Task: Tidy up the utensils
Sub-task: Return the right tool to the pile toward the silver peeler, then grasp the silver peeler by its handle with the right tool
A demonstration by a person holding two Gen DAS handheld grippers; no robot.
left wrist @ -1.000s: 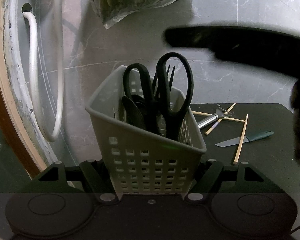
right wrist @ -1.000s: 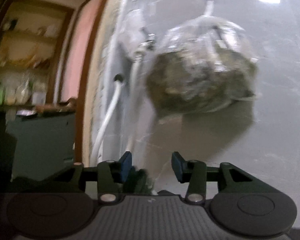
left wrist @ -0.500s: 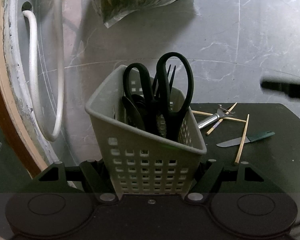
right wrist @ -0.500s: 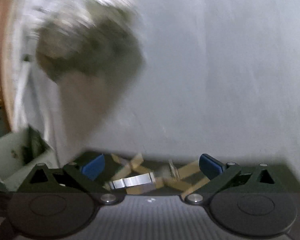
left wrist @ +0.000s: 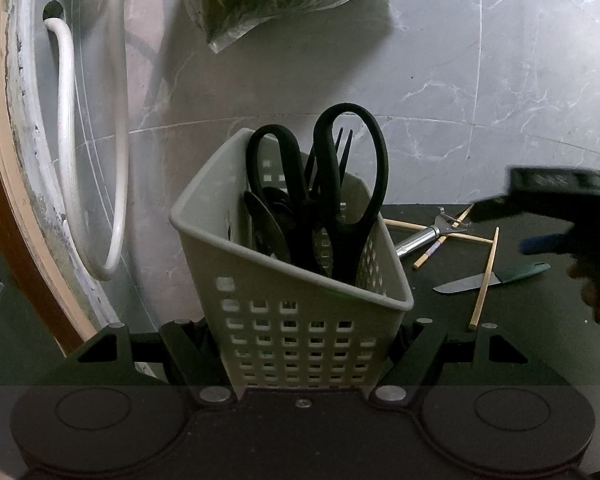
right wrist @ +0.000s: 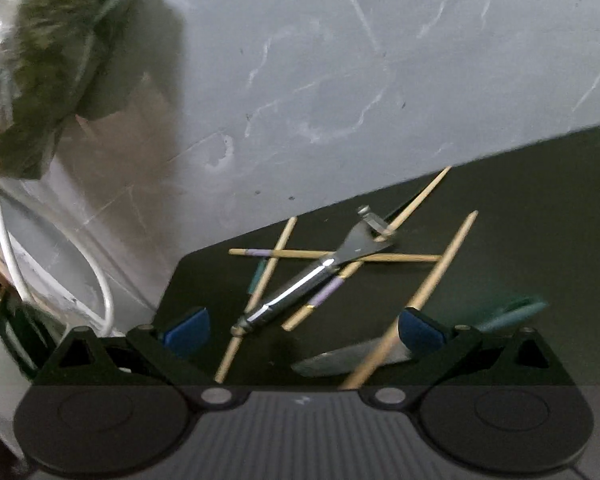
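Left wrist view: left gripper is clenched on the grey perforated plastic utensil basket, fingers pressing its lower walls on both sides. Basket is tilted a bit and already holds black-handled scissors, a black fork and what looks like dark spoons. The rest is loose on the dark table to the right of the basket: wooden chopsticks, a chrome-handled peeler, a green-handled knife. The right gripper shows at the frame's right edge above them, blurred.

Right wrist view: right gripper has its fingers spread wide, nothing between the blue pads, hovering over the pile. Peeler lies diagonally across crossed chopsticks. Knife is nearest, partly under one chopstick and behind the right finger.

Handling, my read: the peeler is rigid, smooth metal, probably slippery; grip mid-handle, across its width. Chopsticks are light, thin and will roll; pinch near the middle, one at a time. Take the knife by the green handle, not the blade. Lifting the peeler first may drag the chopsticks under it.
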